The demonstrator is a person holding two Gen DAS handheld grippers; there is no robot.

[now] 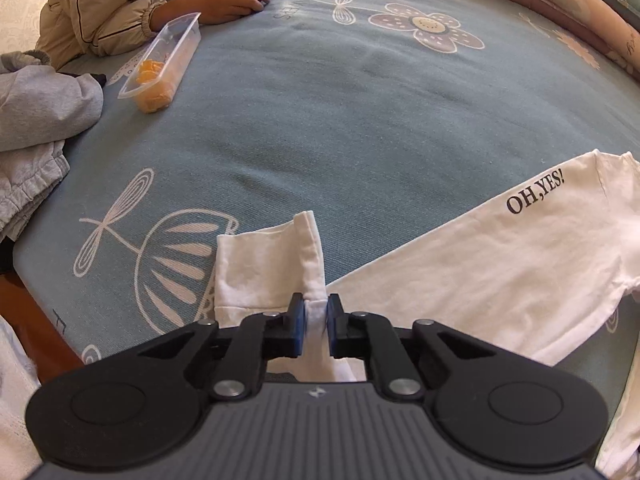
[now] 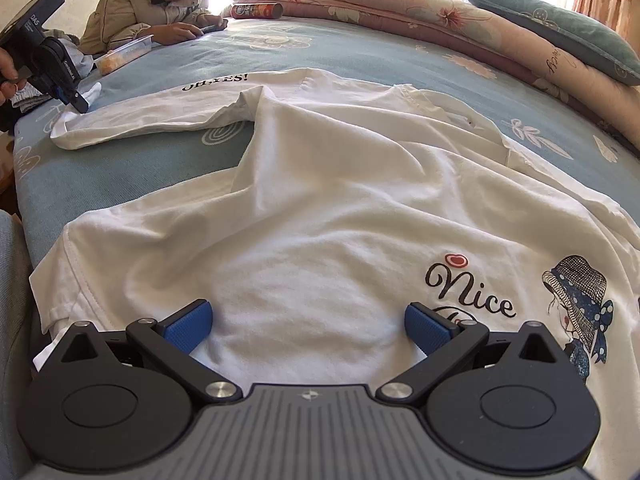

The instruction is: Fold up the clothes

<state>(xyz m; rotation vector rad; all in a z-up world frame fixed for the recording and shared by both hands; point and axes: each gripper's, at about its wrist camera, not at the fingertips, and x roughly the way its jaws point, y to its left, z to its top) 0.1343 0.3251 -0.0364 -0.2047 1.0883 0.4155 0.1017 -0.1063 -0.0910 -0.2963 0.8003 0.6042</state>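
Observation:
A white long-sleeved shirt (image 2: 320, 220) lies spread on the blue flowered bed sheet (image 2: 132, 168), with "Nice" and a girl in a hat printed on its front. One sleeve (image 1: 500, 260), marked "OH,YES!", stretches out toward the left edge of the bed. My left gripper (image 1: 316, 308) is shut on the cuff (image 1: 264, 264) of that sleeve, and the white cloth is pinched between its blue pads. The right wrist view shows the same gripper (image 2: 80, 104) at the sleeve's end. My right gripper (image 2: 308, 316) hovers open over the shirt's lower body with nothing between its fingers.
A person in a beige jacket (image 1: 112, 4) leans on the far side of the bed beside a clear box of orange food (image 1: 160, 68). A grey garment (image 1: 36, 120) lies at the left edge. Rolled quilts (image 2: 440, 12), a green pillow (image 2: 560, 28) and a can (image 2: 256, 11) line the back.

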